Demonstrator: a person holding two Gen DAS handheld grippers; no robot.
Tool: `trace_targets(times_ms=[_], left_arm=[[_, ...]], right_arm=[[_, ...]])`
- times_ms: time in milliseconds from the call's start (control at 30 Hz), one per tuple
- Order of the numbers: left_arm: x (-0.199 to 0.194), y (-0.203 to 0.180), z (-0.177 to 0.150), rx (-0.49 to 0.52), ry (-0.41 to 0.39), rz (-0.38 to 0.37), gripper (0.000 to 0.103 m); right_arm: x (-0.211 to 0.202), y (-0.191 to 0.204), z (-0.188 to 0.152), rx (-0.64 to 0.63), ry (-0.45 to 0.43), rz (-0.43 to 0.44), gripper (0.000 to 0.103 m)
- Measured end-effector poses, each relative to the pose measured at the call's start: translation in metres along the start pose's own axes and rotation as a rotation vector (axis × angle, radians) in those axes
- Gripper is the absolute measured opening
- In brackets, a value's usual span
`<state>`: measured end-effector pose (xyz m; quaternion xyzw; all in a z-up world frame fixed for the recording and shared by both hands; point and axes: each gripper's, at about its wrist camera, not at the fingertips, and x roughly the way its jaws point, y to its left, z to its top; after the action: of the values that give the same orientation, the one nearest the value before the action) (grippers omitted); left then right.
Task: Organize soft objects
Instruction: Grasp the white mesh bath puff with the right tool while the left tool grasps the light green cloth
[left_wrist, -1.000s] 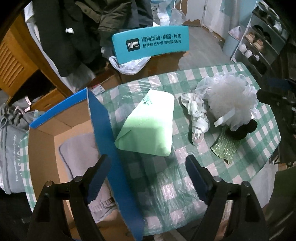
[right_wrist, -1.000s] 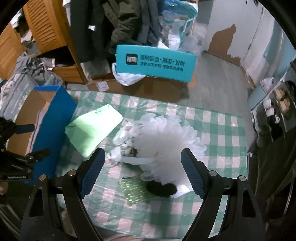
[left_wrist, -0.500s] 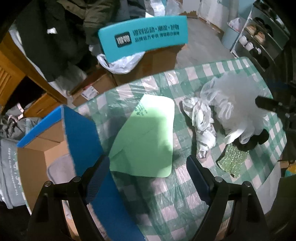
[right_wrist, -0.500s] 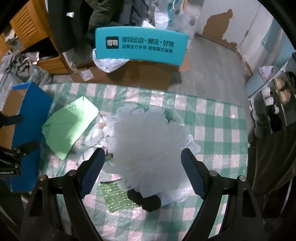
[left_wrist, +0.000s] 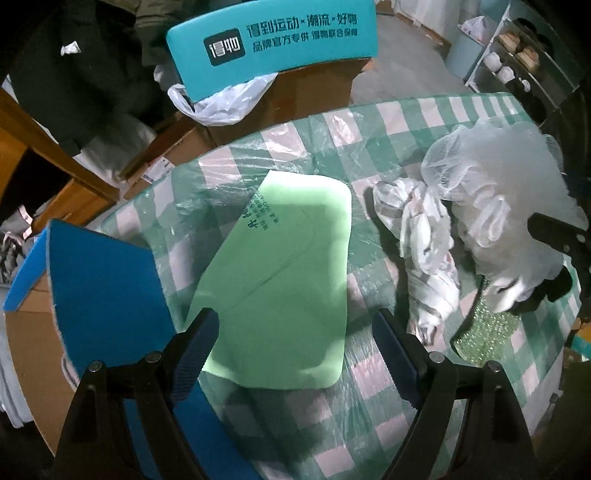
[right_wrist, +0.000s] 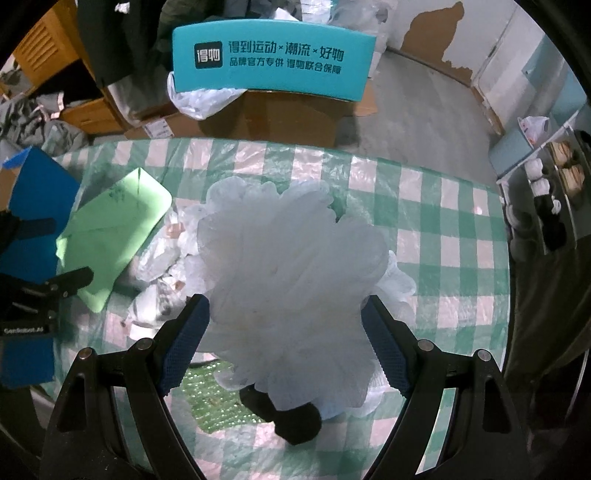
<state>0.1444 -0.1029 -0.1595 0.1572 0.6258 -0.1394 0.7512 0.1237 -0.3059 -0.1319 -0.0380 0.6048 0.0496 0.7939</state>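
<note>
Reaching for the white mesh pouf (right_wrist: 291, 280), the right gripper (right_wrist: 284, 343) has its jaws spread to either side of it, not yet pinching. It sits mid-frame on the checked counter (right_wrist: 443, 221). The left gripper (left_wrist: 295, 350), jaws also spread, hovers over the green pouch (left_wrist: 284, 280) at centre. Next, judging by this: close on the pouf and carry it toward the box (left_wrist: 103, 295) at lower left.

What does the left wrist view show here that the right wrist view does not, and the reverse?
Only the left wrist view shows the open left gripper hovering above the flat light-green sheet. Only the right wrist view shows the open right gripper straddling the fluffy white mesh bath pouf. Both show the green-checked tablecloth, the crumpled white patterned cloth and the blue-flapped cardboard box.
</note>
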Motion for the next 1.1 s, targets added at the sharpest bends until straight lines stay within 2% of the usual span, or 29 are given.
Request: trace_targets(times_ms=[367, 633, 933, 1033, 1100], left_arm=[[0.026, 0.004, 0.006, -0.012, 0.042, 0.018, 0.086], [0.038, 0.009, 0.013, -0.030, 0.067, 0.001, 0.087], [0.045, -0.003, 0.013, 0.030, 0.033, 0.071, 0.092], [0.046, -0.011, 0.009, 0.069, 0.012, 0.132, 0.089], [0.043, -0.014, 0.006, 0.083, -0.007, 0.136, 0.079]], right_arm=[[0.035, -0.001, -0.004, -0.011, 0.076, -0.023, 0.085], [0.055, -0.006, -0.003, 0.017, 0.121, 0.010, 0.091], [0.062, -0.001, -0.001, 0.020, 0.136, -0.001, 0.093], [0.063, 0.000, -0.001, 0.024, 0.137, 0.001, 0.093], [0.063, -0.001, 0.000, 0.031, 0.139, 0.008, 0.093]])
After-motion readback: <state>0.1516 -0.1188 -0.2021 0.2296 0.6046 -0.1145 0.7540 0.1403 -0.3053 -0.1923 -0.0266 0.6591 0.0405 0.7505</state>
